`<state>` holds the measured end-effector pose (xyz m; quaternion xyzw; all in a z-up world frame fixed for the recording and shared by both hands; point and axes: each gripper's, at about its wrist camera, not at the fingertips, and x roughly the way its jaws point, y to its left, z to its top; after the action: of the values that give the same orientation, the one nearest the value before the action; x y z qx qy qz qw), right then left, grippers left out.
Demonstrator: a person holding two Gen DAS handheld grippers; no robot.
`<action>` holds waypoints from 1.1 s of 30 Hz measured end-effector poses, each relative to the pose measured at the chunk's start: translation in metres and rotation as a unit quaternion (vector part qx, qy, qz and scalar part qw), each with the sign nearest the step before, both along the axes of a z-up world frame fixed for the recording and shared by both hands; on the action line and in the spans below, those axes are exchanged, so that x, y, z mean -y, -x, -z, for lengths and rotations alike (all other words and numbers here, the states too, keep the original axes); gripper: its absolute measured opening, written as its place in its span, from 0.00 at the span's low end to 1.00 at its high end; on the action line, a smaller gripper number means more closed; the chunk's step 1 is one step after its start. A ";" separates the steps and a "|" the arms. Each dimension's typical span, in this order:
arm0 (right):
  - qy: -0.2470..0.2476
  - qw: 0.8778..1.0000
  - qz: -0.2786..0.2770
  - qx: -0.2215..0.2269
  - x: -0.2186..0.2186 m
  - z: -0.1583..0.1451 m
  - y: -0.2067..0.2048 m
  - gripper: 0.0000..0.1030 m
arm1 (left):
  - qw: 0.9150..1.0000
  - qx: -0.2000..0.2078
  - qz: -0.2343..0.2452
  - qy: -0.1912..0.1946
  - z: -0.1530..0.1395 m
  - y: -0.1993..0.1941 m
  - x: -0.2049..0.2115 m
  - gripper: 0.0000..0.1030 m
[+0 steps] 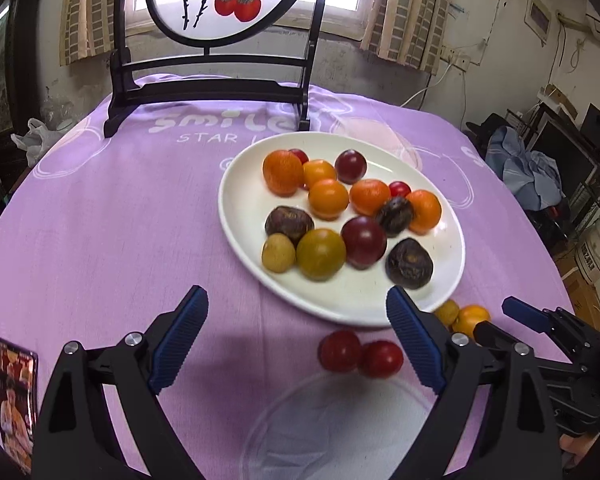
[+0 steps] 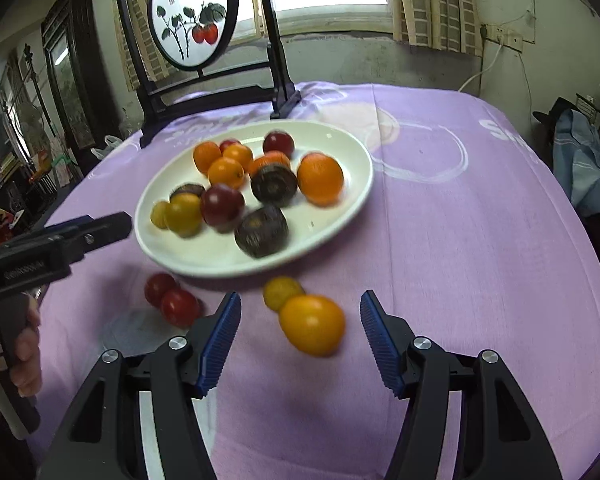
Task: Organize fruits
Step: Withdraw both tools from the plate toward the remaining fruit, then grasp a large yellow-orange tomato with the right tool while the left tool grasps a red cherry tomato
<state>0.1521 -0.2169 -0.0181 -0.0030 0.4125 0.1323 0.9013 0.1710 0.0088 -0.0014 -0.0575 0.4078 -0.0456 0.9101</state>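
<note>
Two round red tomatoes (image 1: 360,354) sat loose between the spread left hand-held gripper (image 1: 296,340); a bump could roll them away.

A lived-in home room, a table under a purple printed cloth (image 1: 100,220), a framed round persimmon painting on a dark stand (image 1: 216,4) at its far edge, curtains (image 1: 404,12) beside a window, clothes heaped (image 1: 528,172) past its right edge
</note>
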 end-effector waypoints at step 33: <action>-0.007 0.999 -0.031 0.008 -0.004 0.000 0.027 0.41 | 0.995 -0.054 0.064 -0.061 0.052 0.029 0.011 0.85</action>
<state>0.1249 -0.2132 -0.0178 -0.0104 0.4039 0.1633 0.9000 0.1418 -0.0026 -0.0537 0.0220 0.4610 -0.0752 0.8839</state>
